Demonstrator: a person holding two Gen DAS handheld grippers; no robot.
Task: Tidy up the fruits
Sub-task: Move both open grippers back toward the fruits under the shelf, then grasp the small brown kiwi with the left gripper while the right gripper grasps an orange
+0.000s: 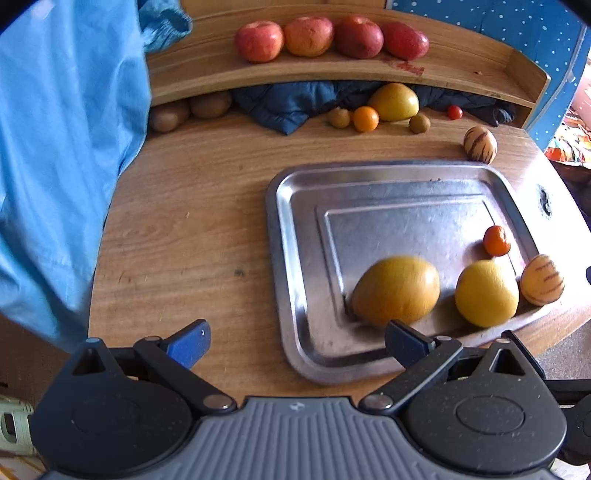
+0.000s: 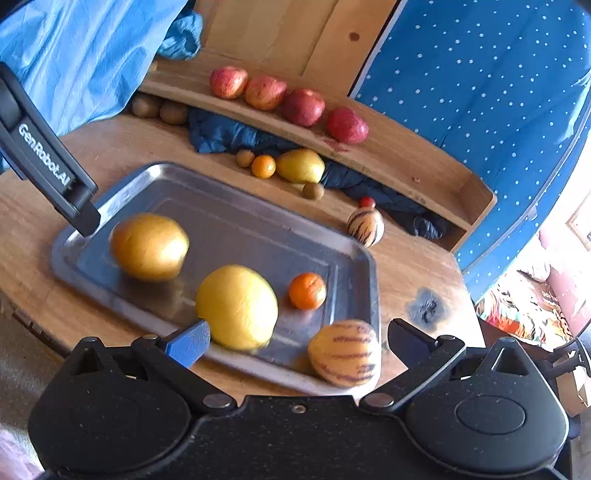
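A: Left wrist view first. Count the fruit on the metal tray (image 1: 295, 258).

B: Four. A brownish-yellow oval fruit (image 1: 396, 290), a yellow round fruit (image 1: 487, 293), a small tangerine (image 1: 497, 240) and a striped pale melon (image 1: 543, 279) that sits on the tray's rim.

A: And off the tray?

B: Four red apples (image 1: 308, 36) in a row on the wooden shelf (image 1: 207, 68) behind the tray. On the desk (image 1: 192, 229) beyond the tray: a second striped melon (image 1: 480, 144), a yellow-green pear-shaped fruit (image 1: 394, 102), one small orange fruit (image 1: 365, 119), a tiny red fruit (image 1: 454, 112), and four brown kiwis (image 1: 210, 104), two of them under the shelf's left end.

A: The grippers?

B: The left gripper (image 1: 295, 345) hangs at the tray's near-left corner, jaws spread, holding nothing. The right gripper (image 2: 297, 343), in the right wrist view, is also spread wide, with the striped melon (image 2: 344, 353) and the yellow fruit (image 2: 236, 306) showing between its fingers; I cannot tell whether they touch.

A: Anything crowding the tray?

B: A dark blue padded cloth (image 1: 295, 101) is bunched under the shelf, and a light blue fabric (image 1: 62, 155) hangs left of the tray.
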